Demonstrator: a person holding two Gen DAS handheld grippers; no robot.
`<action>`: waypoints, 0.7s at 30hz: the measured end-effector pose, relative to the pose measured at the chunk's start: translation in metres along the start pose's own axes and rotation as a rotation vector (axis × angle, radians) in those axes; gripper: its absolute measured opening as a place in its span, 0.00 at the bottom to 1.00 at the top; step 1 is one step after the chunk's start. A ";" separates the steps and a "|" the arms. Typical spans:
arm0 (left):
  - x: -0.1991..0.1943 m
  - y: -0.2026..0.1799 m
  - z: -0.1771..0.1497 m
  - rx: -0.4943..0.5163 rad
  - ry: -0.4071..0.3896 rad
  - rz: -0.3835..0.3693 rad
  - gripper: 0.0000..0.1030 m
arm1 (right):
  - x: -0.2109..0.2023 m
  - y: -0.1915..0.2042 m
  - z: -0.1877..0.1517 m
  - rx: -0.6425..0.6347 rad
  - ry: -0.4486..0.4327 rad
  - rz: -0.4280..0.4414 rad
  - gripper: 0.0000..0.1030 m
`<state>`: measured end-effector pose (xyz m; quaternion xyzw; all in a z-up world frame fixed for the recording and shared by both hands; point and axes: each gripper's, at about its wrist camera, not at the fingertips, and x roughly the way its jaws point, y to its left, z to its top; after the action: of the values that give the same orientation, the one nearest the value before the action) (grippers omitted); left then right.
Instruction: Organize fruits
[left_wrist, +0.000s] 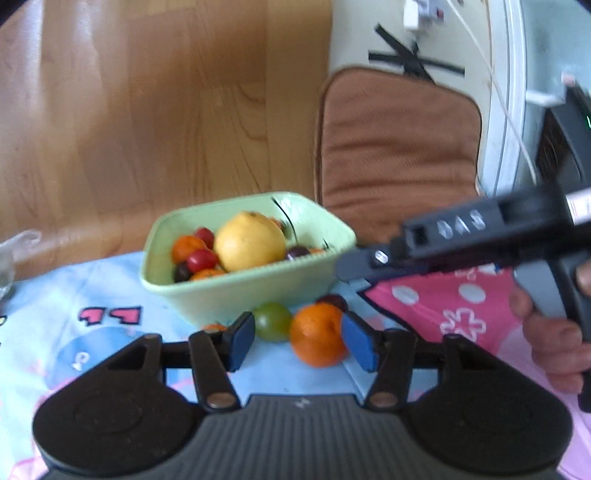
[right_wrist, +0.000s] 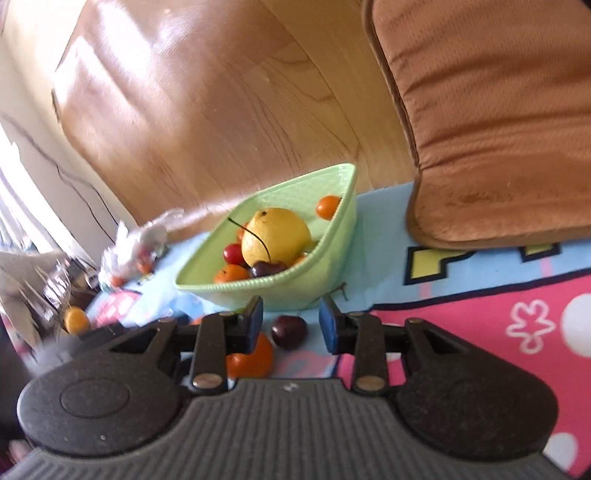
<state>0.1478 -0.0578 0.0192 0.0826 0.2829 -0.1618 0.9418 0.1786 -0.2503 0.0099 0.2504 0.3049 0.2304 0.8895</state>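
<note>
Fruits fill a pale green bowl (left_wrist: 236, 291) on the table's cartoon-print cloth (left_wrist: 55, 295): one big yellow lemon (left_wrist: 250, 241) among small oranges, red tomatoes and dark cherries. From the left wrist, one orange (left_wrist: 318, 339) and one green grape (left_wrist: 272, 320) lie between the left hand-held gripper's (left_wrist: 298, 338) wide-open, empty pads. From the right wrist, the right hand-held gripper (right_wrist: 291, 325) hangs open and empty around one dark cherry (right_wrist: 289, 331) beside the bowl (right_wrist: 314, 280).

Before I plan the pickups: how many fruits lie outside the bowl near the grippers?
3 clearly: a green grape, an orange and a dark cherry, all beside the bowl. More may be hidden.
</note>
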 end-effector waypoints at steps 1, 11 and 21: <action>0.002 -0.004 -0.002 0.009 -0.001 -0.002 0.57 | 0.003 0.001 0.000 0.003 0.010 -0.008 0.36; 0.010 -0.016 -0.013 0.002 0.054 -0.008 0.39 | 0.020 0.001 -0.010 0.043 0.048 0.006 0.34; -0.053 0.005 -0.039 -0.174 0.049 -0.079 0.38 | -0.016 0.025 -0.031 -0.001 0.043 0.026 0.24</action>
<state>0.0881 -0.0297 0.0167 -0.0066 0.3220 -0.1716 0.9310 0.1405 -0.2311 0.0101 0.2489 0.3204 0.2477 0.8798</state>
